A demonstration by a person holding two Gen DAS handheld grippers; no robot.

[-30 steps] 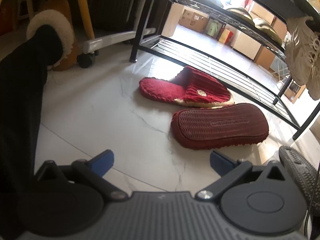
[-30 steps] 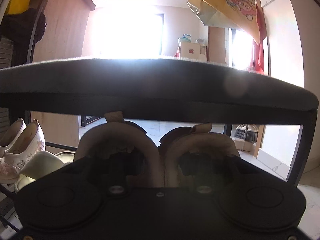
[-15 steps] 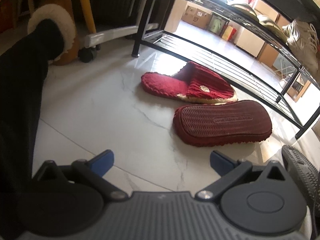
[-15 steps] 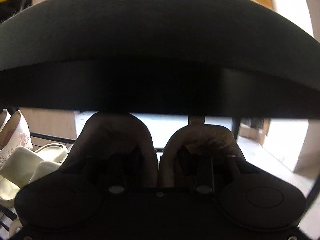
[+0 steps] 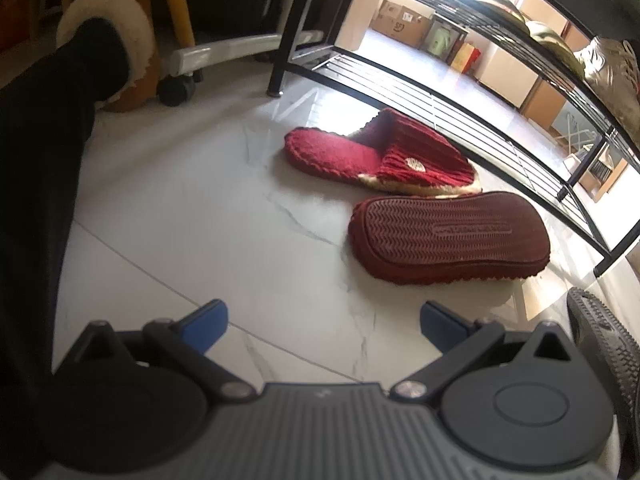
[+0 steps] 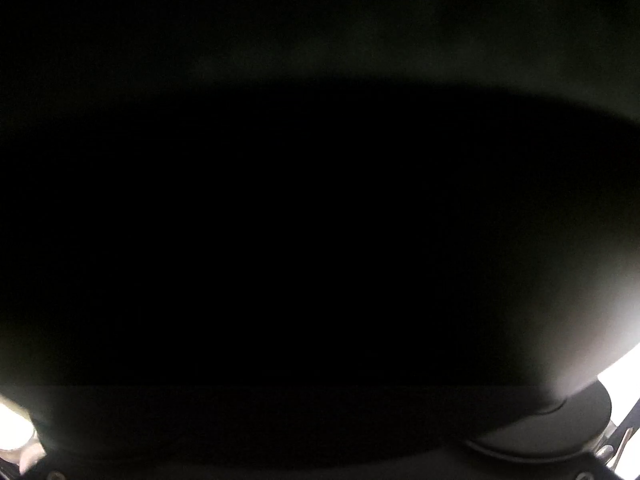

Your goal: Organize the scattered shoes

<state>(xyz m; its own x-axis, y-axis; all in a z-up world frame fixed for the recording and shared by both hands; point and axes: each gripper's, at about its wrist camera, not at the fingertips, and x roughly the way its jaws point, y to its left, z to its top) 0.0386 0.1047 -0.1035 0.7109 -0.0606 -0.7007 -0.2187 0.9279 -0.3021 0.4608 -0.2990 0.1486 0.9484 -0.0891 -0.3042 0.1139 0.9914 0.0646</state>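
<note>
Clearly unfinished: two red slippers are lying loose on the floor [image 5: 192,240] — only part of the tidying is looking done.
Upright slipper [image 5: 380,158]: sitting at frame centre, just in front of the shoe rack [image 5: 460,100], its toe touching or nearly touching its mate.
Overturned slipper [image 5: 448,236]: lying sole-up at centre right, needing to be flipped before shelving.
Already shelved: pale shoes [image 5: 612,76] are resting on the rack at upper right.
Left hand-held gripper [image 5: 323,322]: hovering low at the bottom of the frame, its fingers spread wide, carrying nothing.
Right hand-held gripper: its view is showing almost pure black — I cannot tell how its fingers are standing.
View difference: only the left wrist view is revealing slippers, rack and floor; the right is adding slivers of glare at its lower corners.
</note>
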